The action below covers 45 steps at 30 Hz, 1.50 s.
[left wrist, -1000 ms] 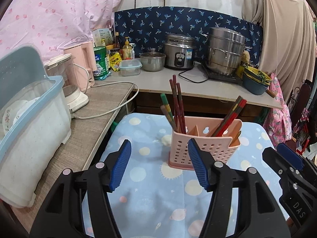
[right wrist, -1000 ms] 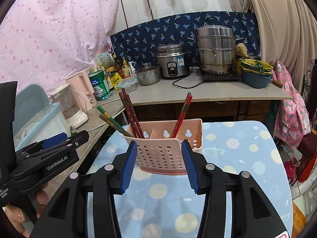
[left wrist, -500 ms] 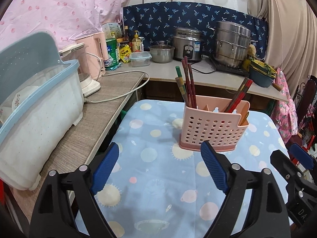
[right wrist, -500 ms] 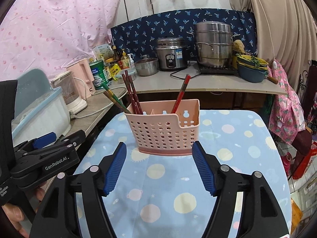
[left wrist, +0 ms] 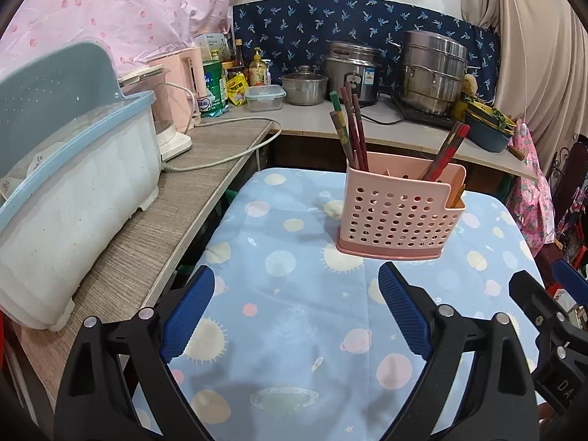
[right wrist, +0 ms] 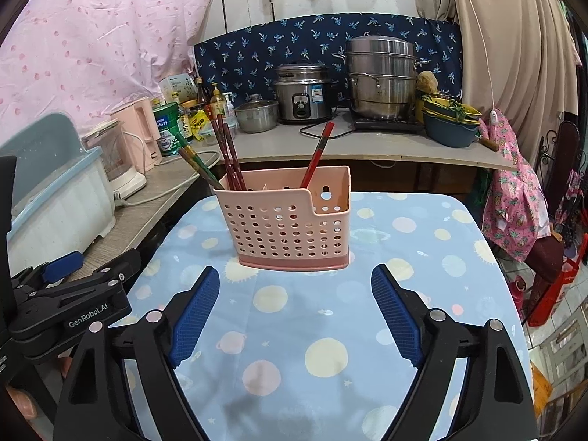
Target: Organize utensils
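Pink perforated plastic, the utensil caddy [left wrist: 400,213] stands on our blue planet-print cloth [left wrist: 294,312], chopsticks [left wrist: 352,128] upright inside; our left gripper [left wrist: 296,316] hangs wide and empty, short of it. From the right view, our right gripper [right wrist: 294,316] likewise gapes, holding nothing; sorting looks finished, so next we would judge only checking or withdrawing remains.

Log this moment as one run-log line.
left hand-held gripper: open, empty | right hand-held gripper: open, empty | chopsticks: in pink holder | holder: on table, untouched
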Motion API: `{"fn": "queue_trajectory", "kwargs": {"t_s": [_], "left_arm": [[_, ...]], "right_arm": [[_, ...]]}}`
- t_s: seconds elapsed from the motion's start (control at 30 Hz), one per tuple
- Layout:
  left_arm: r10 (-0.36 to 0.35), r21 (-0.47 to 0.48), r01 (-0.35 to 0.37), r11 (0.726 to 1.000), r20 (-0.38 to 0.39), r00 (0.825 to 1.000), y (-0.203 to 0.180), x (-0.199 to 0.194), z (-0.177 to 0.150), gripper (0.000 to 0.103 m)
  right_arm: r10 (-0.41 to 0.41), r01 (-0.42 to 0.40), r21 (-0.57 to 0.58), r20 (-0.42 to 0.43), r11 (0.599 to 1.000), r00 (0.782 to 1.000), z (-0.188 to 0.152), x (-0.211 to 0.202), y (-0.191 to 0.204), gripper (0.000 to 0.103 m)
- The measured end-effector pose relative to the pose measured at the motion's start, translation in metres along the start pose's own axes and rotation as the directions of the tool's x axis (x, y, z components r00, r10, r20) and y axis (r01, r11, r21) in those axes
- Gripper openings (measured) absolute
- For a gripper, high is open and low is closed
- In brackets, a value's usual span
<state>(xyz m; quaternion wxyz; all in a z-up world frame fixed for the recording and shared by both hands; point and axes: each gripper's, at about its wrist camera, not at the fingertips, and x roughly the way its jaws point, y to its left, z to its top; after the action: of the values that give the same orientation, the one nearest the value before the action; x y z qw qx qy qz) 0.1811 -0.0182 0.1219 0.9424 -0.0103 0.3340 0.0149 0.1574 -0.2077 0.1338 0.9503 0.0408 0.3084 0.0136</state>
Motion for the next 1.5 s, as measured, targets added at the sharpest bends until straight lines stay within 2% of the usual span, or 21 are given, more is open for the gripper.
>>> {"fn": "queue_trajectory", "kwargs": {"t_s": [0.4,1.5], "left_arm": [[0.051,0.039,-0.050,0.998,-0.023,0.998,-0.007,0.004,-0.010,0.091],[0.032,0.061,-0.029,0.998,-0.064,0.997,-0.016,0.024,-0.009,0.091]], "right_arm": [[-0.026,0.026,-0.023,-0.013,0.999,1.000,-0.006,0.005,0.003,0.086],[-0.047,0.046,-0.023,-0.075,0.999,0.996,-0.017,0.028,-0.005,0.086]]}}
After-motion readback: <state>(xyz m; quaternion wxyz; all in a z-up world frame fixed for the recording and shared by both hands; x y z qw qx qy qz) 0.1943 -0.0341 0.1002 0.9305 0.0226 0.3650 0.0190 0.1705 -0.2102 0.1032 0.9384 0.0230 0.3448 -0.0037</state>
